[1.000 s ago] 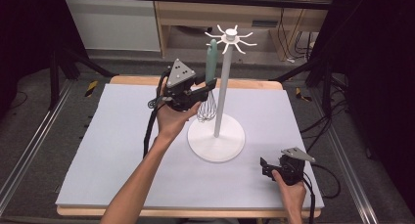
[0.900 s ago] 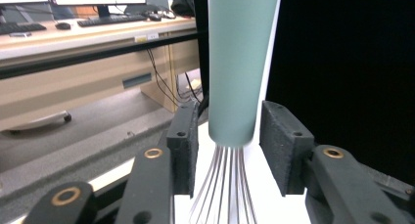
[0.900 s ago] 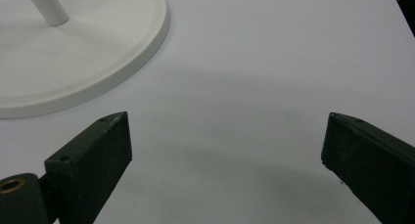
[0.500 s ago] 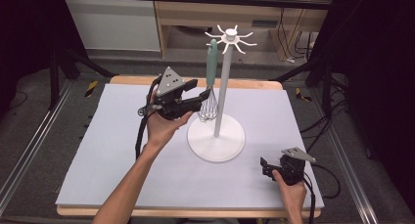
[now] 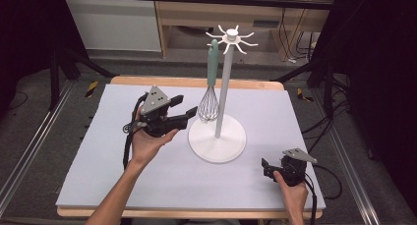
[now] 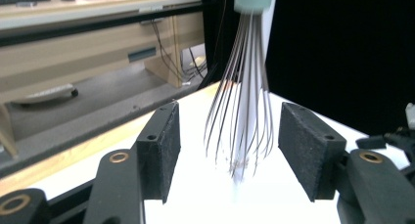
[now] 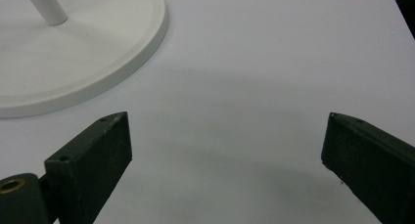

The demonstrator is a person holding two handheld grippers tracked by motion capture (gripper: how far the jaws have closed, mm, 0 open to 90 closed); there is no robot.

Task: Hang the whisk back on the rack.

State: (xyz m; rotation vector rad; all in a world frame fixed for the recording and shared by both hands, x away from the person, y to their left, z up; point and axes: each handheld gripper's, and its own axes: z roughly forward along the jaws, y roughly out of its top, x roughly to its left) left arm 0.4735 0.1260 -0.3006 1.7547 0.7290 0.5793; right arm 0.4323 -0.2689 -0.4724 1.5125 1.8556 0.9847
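In the high view the left forearm reaches in from the bottom edge, hand cupped under the left claw (image 5: 189, 112), which points level at the whisk (image 5: 210, 87) hanging from the white stand (image 5: 223, 87); its jaws have just been opening and stand apart just short of the wires; the right claw (image 5: 268, 167) sits low on the desk (image 5: 98, 176), well off from the stand's base.

In the left gripper view the claw (image 6: 228, 145) stands wide; the whisk (image 6: 242, 101) hangs between the pads, untouched.

In the right gripper view the claw (image 7: 227, 150) gapes wide, holding nothing, the stand's base (image 7: 73, 53) ahead.
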